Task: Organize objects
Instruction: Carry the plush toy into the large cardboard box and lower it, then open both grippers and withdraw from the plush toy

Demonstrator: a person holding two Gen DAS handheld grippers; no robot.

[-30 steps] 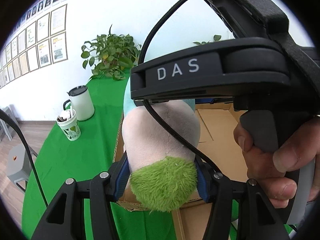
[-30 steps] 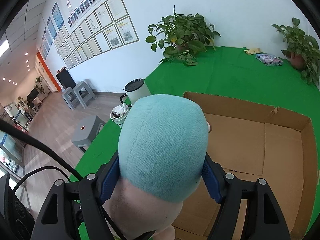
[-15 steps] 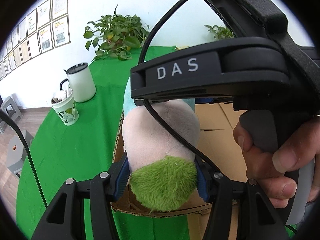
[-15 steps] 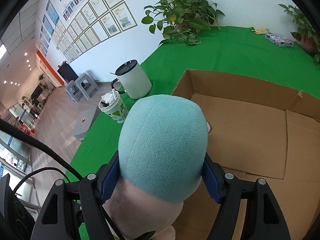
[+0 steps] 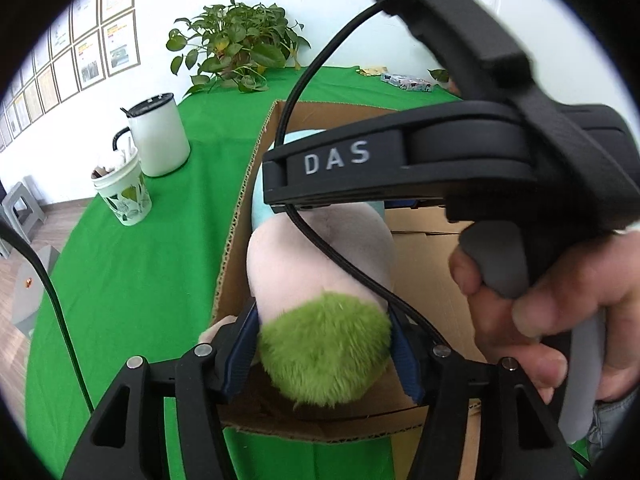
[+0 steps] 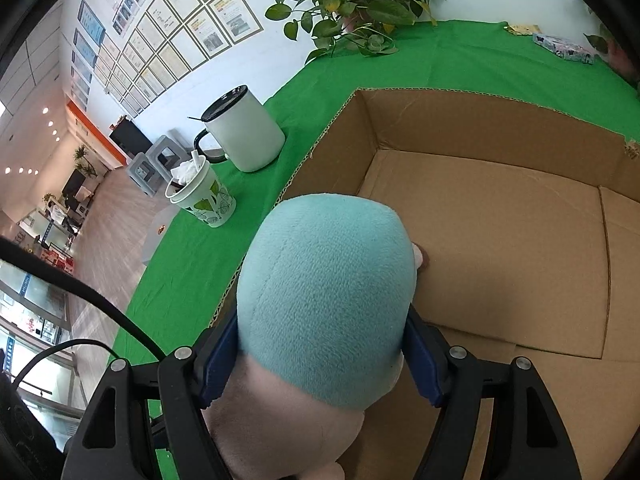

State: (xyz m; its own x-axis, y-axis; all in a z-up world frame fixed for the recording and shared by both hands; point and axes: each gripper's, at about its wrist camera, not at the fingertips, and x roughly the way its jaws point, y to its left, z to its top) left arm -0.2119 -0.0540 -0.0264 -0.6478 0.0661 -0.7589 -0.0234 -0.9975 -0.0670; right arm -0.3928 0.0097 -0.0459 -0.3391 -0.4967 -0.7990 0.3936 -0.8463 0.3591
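Both claws are carrying one plush toy (image 6: 324,304) over the near-left corner of the cardboard box (image 6: 500,216). The right claw (image 6: 322,356) is gripping the teal end, blue pads (image 6: 218,360) pressed flat against both sides of it. The left claw (image 5: 324,354) is sitting around the fuzzy green end of the toy (image 5: 324,352), and its jaws are opening; the pads (image 5: 240,356) look to be touching the fur, but contact on the right side is hard to confirm through the fisheye. The pink middle of the toy is spanning between the two claws, crossing the box's left wall. The right hand (image 5: 560,312) is wrapping the handle of the right claw (image 5: 460,168), which is filling the upper right of the left wrist view. The box is sitting open on the green surface (image 6: 208,248), its floor bare where visible. Left of the box: a white mug (image 6: 244,136) with a dark lid, and just beside it a leaf-print paper cup (image 6: 204,196) stuffed with paper. A potted plant (image 6: 356,4) is standing at the far edge by the wall.
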